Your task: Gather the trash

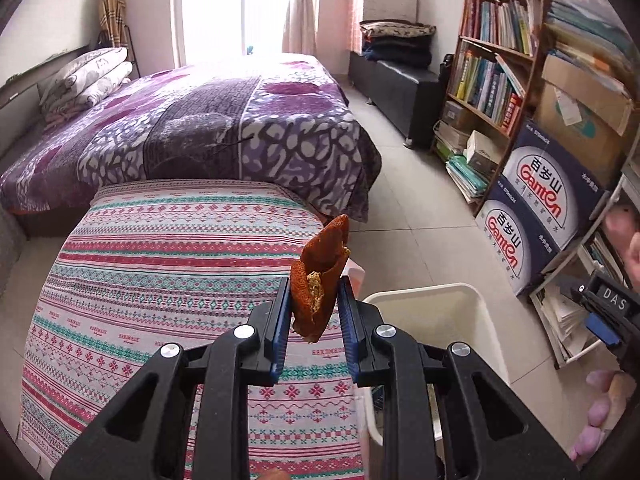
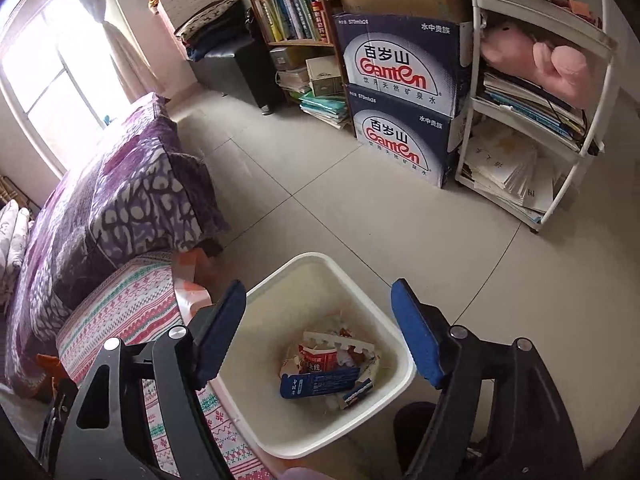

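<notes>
Bin (image 2: 404, 364) already holding scraps | left gripper (image 1: 314, 312) clamping orange peel (image 1: 320, 276), drop pending | right gripper (image 2: 320, 332) hovering agape, empty.

Dried orange peel (image 1: 320, 276): rust-orange, pitted skin, pale pith showing on inner fold; curled, standing upright, tip pointing toward frame top; centre of left wrist view, pinched between blue pads (image 1: 280, 320).

White plastic trash bin (image 2: 390, 344): squarish, rounded corners, open top, upright on tiled floor; lower centre of right wrist view, touching patterned cloth edge at left; lower right in left wrist view (image 1: 472, 292).

Inside bin, at bottom: crumpled red-white carton (image 2: 320, 358), flattened blue box (image 2: 316, 384), white toothed foam strip (image 2: 338, 340), paper scraps.
</notes>
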The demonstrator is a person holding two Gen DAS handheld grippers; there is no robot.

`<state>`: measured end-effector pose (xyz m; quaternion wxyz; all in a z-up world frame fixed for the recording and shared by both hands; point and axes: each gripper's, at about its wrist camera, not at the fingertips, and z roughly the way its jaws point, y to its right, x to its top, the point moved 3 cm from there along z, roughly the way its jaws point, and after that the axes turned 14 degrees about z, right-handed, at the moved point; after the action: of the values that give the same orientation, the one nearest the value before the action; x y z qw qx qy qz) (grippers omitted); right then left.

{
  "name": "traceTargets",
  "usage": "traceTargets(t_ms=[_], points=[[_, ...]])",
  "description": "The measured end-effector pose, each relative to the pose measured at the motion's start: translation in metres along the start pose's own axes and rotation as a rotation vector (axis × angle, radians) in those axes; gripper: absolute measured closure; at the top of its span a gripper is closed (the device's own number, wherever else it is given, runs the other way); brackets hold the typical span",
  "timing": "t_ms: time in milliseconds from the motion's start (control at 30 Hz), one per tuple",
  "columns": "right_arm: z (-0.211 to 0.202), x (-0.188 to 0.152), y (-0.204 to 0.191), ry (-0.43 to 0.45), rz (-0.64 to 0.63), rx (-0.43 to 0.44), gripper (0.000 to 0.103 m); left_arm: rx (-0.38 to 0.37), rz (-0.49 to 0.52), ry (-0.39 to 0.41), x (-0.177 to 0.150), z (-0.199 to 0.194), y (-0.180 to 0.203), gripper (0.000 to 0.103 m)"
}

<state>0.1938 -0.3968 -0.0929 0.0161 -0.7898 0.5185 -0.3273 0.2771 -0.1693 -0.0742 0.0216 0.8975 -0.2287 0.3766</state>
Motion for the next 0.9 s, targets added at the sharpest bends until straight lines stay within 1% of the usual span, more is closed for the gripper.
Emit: traceTargets(t_ms=[67, 133, 200, 233, 267, 300, 333, 367, 433, 500, 567, 667, 733, 767, 833, 900], points=[[-0.003, 0.008, 0.010, 0.011, 0.025, -0.002, 0.030, -0.030, 0.020, -0.003, 0.002, 0.001, 0.017, 0.079], [-0.007, 0.016, 0.022, 0.023, 0.058, -0.001, 0.029, -0.087, 0.028, -0.004, 0.008, 0.002, 0.034, 0.079], [-0.012, 0.025, 0.033, 0.046, 0.081, -0.005, 0.028, -0.165, 0.041, 0.005, 0.016, 0.001, 0.053, 0.078], [-0.017, 0.029, 0.038, 0.065, 0.088, -0.009, 0.027, -0.213, 0.051, 0.012, 0.020, 0.000, 0.062, 0.075], [-0.022, 0.033, 0.043, 0.089, 0.095, -0.014, 0.025, -0.246, 0.057, 0.018, 0.024, -0.002, 0.072, 0.058], [-0.028, 0.037, 0.047, 0.115, 0.101, -0.017, 0.021, -0.265, 0.056, 0.025, 0.026, -0.004, 0.079, 0.046], [-0.035, 0.040, 0.051, 0.153, 0.105, -0.022, 0.019, -0.268, 0.052, 0.035, 0.027, -0.008, 0.084, 0.037], [-0.043, 0.043, 0.055, 0.194, 0.102, -0.033, 0.015, -0.267, 0.052, 0.044, 0.028, -0.012, 0.087, 0.037], [-0.060, 0.045, 0.062, 0.275, 0.080, -0.069, 0.012, -0.254, 0.050, 0.042, 0.028, -0.021, 0.092, 0.037], [-0.074, 0.042, 0.069, 0.302, 0.068, -0.085, 0.009, -0.234, 0.048, 0.047, 0.025, -0.036, 0.092, 0.035], [-0.090, 0.033, 0.077, 0.299, 0.078, -0.064, 0.007, -0.175, 0.047, 0.072, 0.017, -0.057, 0.087, 0.019], [-0.112, 0.012, 0.084, 0.288, 0.051, -0.053, 0.007, -0.075, 0.039, 0.132, -0.001, -0.092, 0.077, 0.010], [-0.125, -0.006, 0.088, 0.273, 0.019, -0.051, 0.007, -0.017, 0.039, 0.156, -0.016, -0.112, 0.068, 0.007], [-0.132, -0.014, 0.088, 0.264, 0.002, -0.044, 0.007, 0.008, 0.037, 0.162, -0.024, -0.122, 0.064, 0.007], [-0.148, -0.034, 0.088, 0.254, -0.045, -0.035, 0.007, 0.065, 0.028, 0.146, -0.040, -0.137, 0.055, 0.007], [-0.166, -0.054, 0.089, 0.263, -0.101, -0.031, 0.007, 0.094, 0.009, 0.112, -0.057, -0.150, 0.045, 0.007]])
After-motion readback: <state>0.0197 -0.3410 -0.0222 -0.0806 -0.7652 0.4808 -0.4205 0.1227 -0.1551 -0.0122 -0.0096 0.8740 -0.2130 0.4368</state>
